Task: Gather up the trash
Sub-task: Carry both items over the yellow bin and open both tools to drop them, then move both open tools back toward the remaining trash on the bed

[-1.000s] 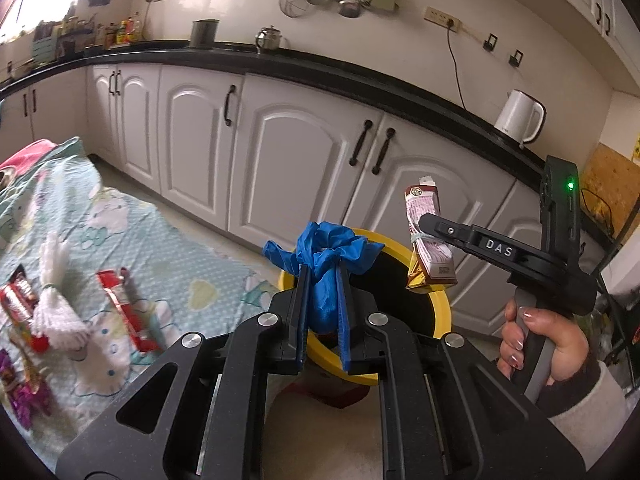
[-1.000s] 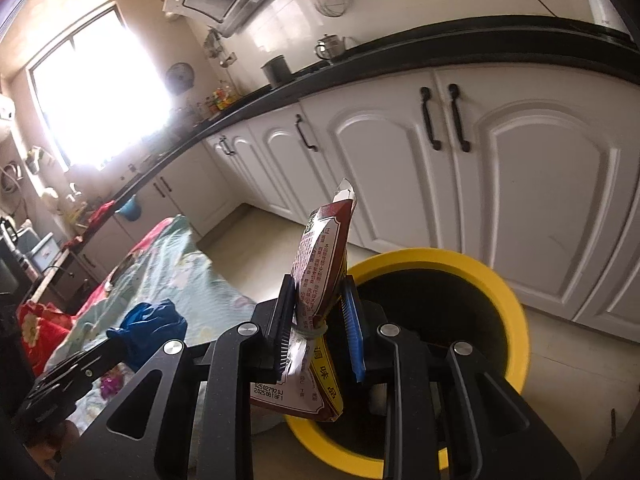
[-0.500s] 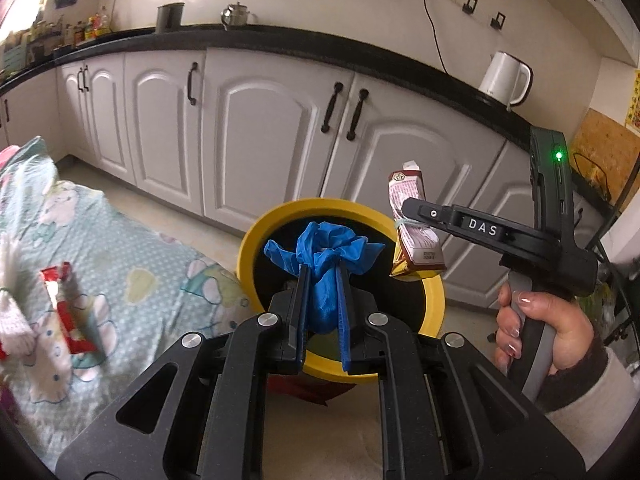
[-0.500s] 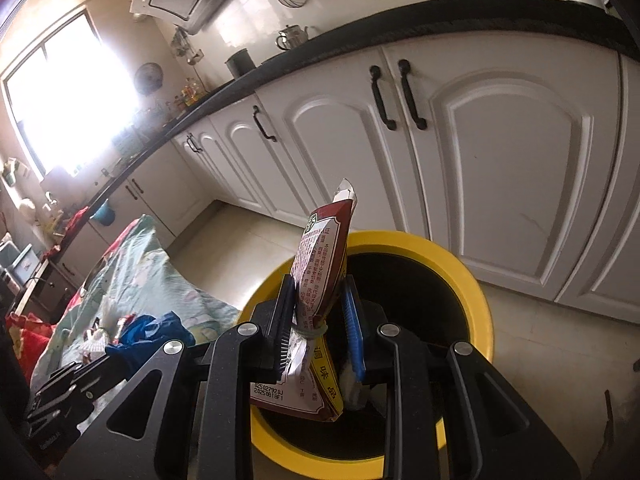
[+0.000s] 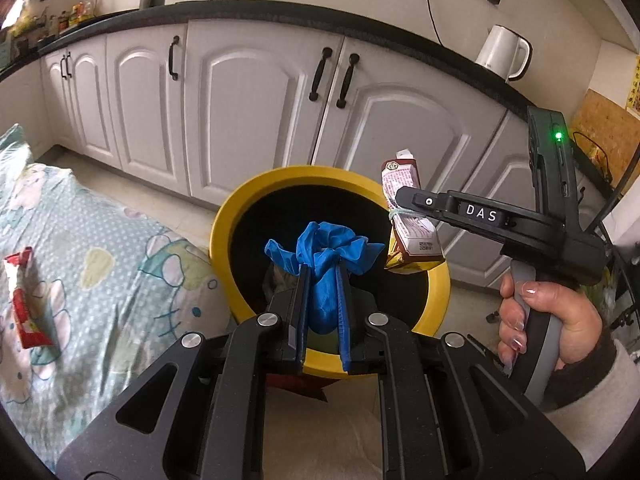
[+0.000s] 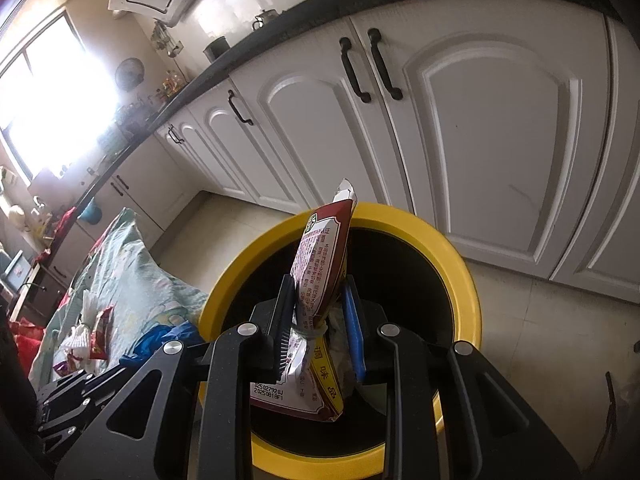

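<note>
1. Left gripper (image 5: pixel 322 280): clenched on crumpled blue glove (image 5: pixel 324 256), held over dark opening of yellow bin (image 5: pixel 240 216); glove bunched above fingertips, lower part pinched between pads.
2. Right gripper (image 6: pixel 318 308): clenched on maroon seasoning packet (image 6: pixel 320 276), tied at waist with pale string; packet upright, top end pointing toward far cabinets, lower end hanging below fingers over bin (image 6: pixel 460 264) opening.
3. Right gripper as seen from left wrist view (image 5: pixel 404 200): at right of bin, packet (image 5: pixel 412 220) suspended over right part of rim; grip handle wrapped by right hand (image 5: pixel 560 320).
4. Bin contents: dark interior, some pale wrapping visible low inside; details unclear.
5. Remaining trash: red wrapper (image 5: pixel 26 300) lying on patterned cloth (image 5: pixel 120 260) at left of bin; in right wrist view, white tissue bundle (image 6: pixel 80 332) and red wrapper (image 6: pixel 100 336) together on cloth (image 6: pixel 132 280).
6. Background: white cabinets (image 5: pixel 248 112) beyond bin, white kettle (image 5: pixel 504 52) on dark counter at far right.
</note>
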The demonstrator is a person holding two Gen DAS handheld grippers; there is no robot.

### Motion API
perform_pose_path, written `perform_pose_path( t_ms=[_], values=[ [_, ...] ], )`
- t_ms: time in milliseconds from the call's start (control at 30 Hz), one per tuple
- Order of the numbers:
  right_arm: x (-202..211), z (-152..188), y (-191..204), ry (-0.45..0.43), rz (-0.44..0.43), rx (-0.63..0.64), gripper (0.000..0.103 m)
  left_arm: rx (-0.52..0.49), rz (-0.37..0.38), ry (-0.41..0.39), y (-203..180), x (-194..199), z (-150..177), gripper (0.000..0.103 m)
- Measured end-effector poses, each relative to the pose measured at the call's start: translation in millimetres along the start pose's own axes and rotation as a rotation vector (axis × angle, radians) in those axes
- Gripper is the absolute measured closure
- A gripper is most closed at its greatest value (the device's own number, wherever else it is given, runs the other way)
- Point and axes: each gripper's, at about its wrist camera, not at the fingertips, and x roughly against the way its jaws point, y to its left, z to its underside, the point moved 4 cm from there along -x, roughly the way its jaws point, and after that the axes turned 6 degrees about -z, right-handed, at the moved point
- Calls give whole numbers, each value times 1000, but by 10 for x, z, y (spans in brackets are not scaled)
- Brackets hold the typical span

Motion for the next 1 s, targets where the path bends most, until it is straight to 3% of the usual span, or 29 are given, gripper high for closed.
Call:
perform_pose_path(
  t_ms=[333,433,500,733,800,867,1000],
  values=[
    [-82,33,-105,21,-2,-39,77,-15,4,32,-29,-147,27,94],
    [-75,21,-127,18,0,-49,76,-12,1,31,-33,-157,21,77],
    [-54,5,-144,6,5,-60,62,-2,0,27,-18,-154,26,70],
    [60,-39,-174,-30,22,-68,48,19,-3,14,15,-85,29,38],
    [111,-49,-182,-45,34,-71,42,25,-7,6,39,-41,17,33],
    [156,-68,-195,-56,45,-73,39,32,-20,-6,71,7,-1,18],
    [225,-83,-181,-77,61,-70,33,60,-46,-32,179,134,-53,11]
  ],
)
